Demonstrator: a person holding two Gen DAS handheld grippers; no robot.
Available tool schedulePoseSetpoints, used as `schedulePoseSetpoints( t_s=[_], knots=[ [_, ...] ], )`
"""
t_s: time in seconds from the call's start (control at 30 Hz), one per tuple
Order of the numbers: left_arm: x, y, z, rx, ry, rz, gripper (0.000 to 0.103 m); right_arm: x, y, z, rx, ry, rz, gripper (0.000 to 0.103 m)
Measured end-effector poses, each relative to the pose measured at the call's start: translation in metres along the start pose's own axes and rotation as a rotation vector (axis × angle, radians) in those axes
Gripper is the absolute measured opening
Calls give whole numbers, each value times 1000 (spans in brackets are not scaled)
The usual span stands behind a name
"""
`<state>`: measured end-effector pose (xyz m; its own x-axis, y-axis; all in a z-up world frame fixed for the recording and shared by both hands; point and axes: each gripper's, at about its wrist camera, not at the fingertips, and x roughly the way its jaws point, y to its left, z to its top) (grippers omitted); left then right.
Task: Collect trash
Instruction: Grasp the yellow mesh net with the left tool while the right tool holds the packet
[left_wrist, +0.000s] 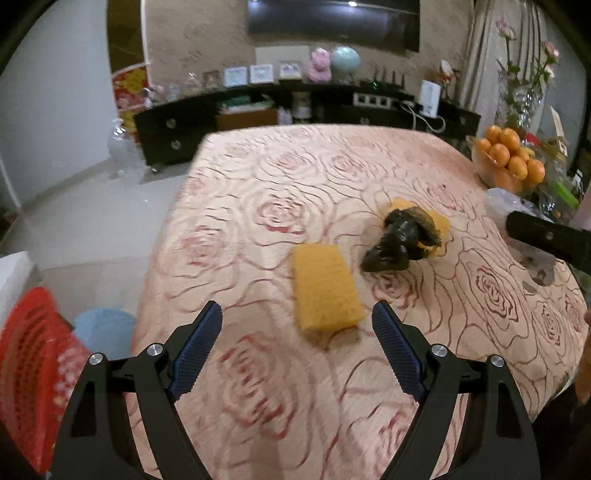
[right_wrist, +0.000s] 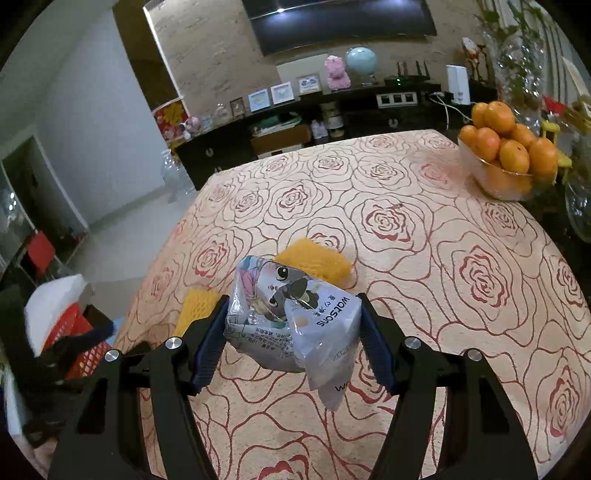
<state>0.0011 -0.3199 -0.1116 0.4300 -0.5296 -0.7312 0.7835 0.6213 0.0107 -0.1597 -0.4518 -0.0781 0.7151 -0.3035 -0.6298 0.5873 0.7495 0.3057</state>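
Wrapper (right_wrist: 291, 317), crinkled plastic, pinched between right gripper (right_wrist: 291, 332) pads above table (right_wrist: 461, 332). Left gripper (left_wrist: 297, 332) wide open, empty; yellow sponge (left_wrist: 325, 291) just ahead. Risk: slick film slides out, since much hangs loose below the pads.

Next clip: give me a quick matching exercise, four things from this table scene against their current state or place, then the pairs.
1. wrapper
2. left gripper
3. oranges
4. black bag

a. piled in a glass bowl
b. open, empty
c. clamped in the right gripper
d. lying on a yellow sponge

Pairs: 1-c, 2-b, 3-a, 4-d
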Motion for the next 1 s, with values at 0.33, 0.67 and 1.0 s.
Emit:
schedulePoseSetpoints(
  t_s=[0.33,0.67,1.0],
  knots=[
    [54,-17,13,13,87,-40,66,4,-15,0,54,16,14,64],
    [59,-15,10,19,68,-42,22,8,-14,1,56,25,31,64],
    [18,8,13,-53,-6,-69,11,13,-9,1,38,30,41,64]
  ],
)
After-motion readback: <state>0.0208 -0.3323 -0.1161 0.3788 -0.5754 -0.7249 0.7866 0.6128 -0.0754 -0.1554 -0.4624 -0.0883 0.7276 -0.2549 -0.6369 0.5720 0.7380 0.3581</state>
